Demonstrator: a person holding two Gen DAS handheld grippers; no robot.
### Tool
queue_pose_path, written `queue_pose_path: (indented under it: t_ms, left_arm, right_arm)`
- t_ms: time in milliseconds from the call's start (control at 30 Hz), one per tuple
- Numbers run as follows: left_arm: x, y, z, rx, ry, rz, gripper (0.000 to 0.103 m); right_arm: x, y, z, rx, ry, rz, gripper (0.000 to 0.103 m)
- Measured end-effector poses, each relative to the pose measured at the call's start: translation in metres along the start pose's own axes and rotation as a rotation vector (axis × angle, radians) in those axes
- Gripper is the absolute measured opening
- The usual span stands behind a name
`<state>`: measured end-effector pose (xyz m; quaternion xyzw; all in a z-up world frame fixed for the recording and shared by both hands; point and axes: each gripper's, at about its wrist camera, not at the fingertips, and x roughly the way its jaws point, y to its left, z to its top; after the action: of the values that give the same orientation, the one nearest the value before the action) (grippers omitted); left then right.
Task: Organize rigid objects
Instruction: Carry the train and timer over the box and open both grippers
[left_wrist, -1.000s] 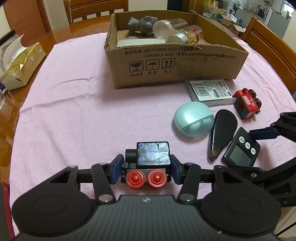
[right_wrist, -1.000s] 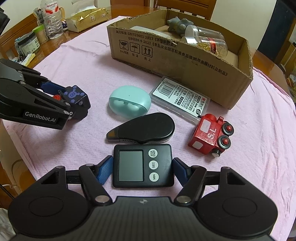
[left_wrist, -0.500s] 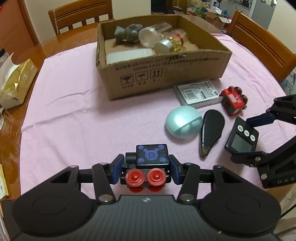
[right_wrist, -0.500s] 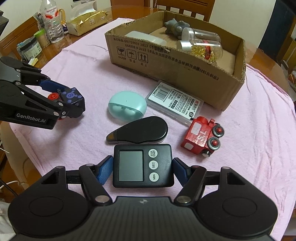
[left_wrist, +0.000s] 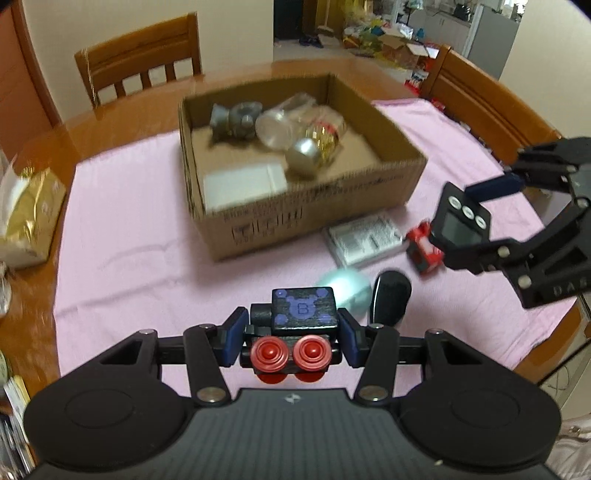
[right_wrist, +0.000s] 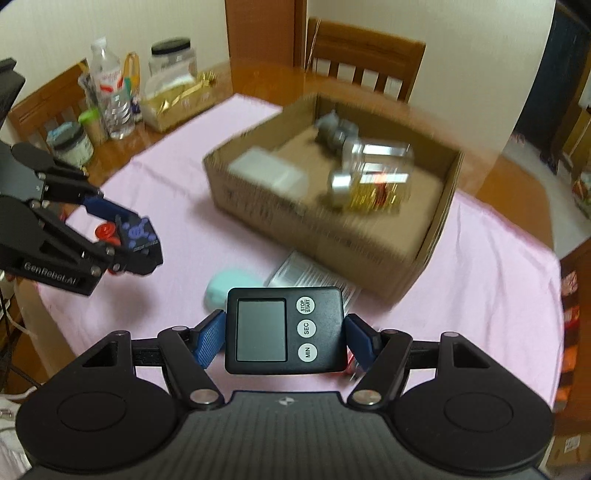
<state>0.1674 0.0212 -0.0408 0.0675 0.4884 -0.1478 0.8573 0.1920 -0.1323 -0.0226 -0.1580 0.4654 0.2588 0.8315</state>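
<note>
Left gripper (left_wrist: 291, 334) pinches the toy train (left_wrist: 295, 326), right gripper (right_wrist: 282, 339) pinches the timer (right_wrist: 284, 330); I'd clear the box (left_wrist: 314, 218) rim upper centre, then release low

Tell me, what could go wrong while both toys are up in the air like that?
The black toy train is pinched only at its sides by the left gripper, so it might slip and drop onto the pink cloth. The timer in the right gripper could tilt out too. The cardboard box already holds jars, so dropped things may knock them.
</note>
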Motion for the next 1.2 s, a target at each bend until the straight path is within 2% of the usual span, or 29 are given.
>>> queue_pose_path:
  t_ms: [333,667,700,733,767,833,933,1200]
  left_arm:
    - [-0.002,0.013,0.058,0.009,-0.105,0.037,0.05]
    - [0.019,0.031,0.114,-0.005,-0.158,0.068,0.05]
    - [0.023,0.032,0.118,-0.006,-0.16,0.067,0.05]
    - [0.026,0.034,0.121,-0.009,-0.16,0.069,0.05]
    - [0.03,0.035,0.125,-0.009,-0.159,0.07,0.05]
    - [0.036,0.037,0.131,-0.012,-0.158,0.072,0.05]
    - [0.046,0.04,0.138,-0.007,-0.153,0.075,0.05]
    - [0.068,0.05,0.159,0.0,-0.146,0.076,0.05]
  right_arm:
    - [0.006,-0.034,0.055,-0.027,-0.1,-0.053,0.074]
    - [0.056,-0.069,0.084,0.027,-0.061,-0.065,0.074]
    - [0.056,-0.069,0.084,0.027,-0.061,-0.065,0.076]
    - [0.06,-0.071,0.085,0.037,-0.061,-0.065,0.087]
    - [0.064,-0.074,0.085,0.045,-0.059,-0.061,0.091]
    - [0.066,-0.076,0.084,0.064,-0.065,-0.059,0.098]
    - [0.063,-0.076,0.08,0.09,-0.068,-0.068,0.103]
    - [0.042,-0.064,0.07,0.16,-0.084,-0.113,0.103]
